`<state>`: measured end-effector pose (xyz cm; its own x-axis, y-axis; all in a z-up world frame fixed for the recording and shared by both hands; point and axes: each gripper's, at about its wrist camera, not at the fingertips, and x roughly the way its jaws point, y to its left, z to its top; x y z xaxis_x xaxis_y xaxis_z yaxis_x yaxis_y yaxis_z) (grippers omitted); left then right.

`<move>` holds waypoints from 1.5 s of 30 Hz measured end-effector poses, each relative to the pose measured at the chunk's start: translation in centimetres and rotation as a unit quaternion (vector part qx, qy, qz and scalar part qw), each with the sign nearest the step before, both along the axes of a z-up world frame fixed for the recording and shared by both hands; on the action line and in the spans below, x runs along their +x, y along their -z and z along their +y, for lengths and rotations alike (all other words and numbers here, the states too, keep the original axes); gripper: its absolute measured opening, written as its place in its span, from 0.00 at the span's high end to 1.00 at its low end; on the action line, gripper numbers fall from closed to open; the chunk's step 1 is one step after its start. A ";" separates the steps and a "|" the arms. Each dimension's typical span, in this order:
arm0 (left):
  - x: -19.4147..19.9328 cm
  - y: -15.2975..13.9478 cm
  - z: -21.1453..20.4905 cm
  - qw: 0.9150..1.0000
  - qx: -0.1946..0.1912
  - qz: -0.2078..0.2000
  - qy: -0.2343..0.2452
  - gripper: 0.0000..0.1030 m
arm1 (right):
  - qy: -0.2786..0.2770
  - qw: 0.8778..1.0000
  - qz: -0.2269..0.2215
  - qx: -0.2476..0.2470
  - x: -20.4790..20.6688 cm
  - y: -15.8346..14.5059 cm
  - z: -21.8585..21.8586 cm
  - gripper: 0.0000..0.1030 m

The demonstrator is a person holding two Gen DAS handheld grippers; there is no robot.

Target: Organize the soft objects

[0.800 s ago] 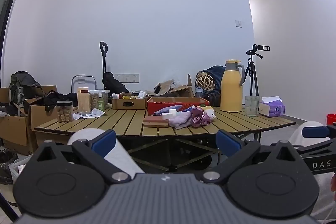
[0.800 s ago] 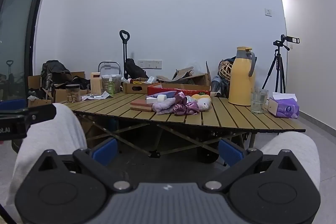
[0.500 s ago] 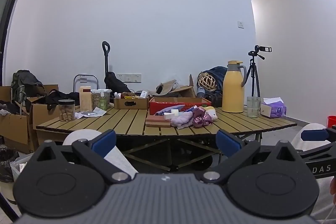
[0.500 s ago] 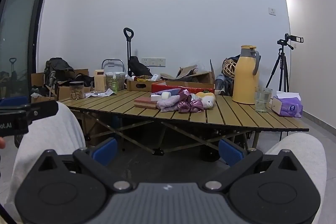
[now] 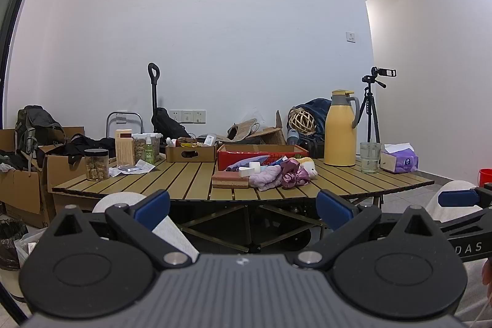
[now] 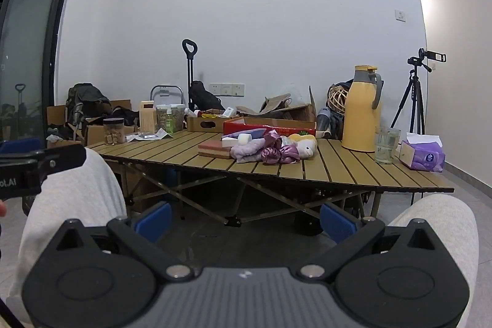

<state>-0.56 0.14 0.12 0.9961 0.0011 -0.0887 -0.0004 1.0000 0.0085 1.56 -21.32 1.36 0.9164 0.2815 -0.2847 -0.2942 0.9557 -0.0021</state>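
Left claw: released, jaws spread wide with nothing between them, held low in front of the desk and well short of it.
Right claw: released too, jaws wide and empty, hanging between the person's knees in pale grey trousers.
Desk: a folding one with wooden slats; everything else is placed from it.
Soft things: heaped near the middle of the desk, toward its front edge — a lilac cloth, purple satin scrunchies and a cream plush toy, all touching one another.
Pink sponge block: lying flat just left of the heap.
Red box: directly behind the heap, open at the top.
Yellow jug: upright toward the desk's right end, a glass and a purple tissue pack beside it.
Jars and bottles: grouped at the desk's left end.
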 end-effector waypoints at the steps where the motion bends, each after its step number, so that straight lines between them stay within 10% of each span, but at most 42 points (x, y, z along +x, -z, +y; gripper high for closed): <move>1: -0.1 0.0 0.0 1.000 0.000 -0.001 0.000 0.00 | 0.000 1.000 0.000 0.000 -0.1 0.0 0.0 0.00; 45: -0.1 -0.2 0.0 1.000 0.002 -0.002 0.001 0.00 | 0.002 1.000 0.004 0.001 0.2 0.0 0.0 0.00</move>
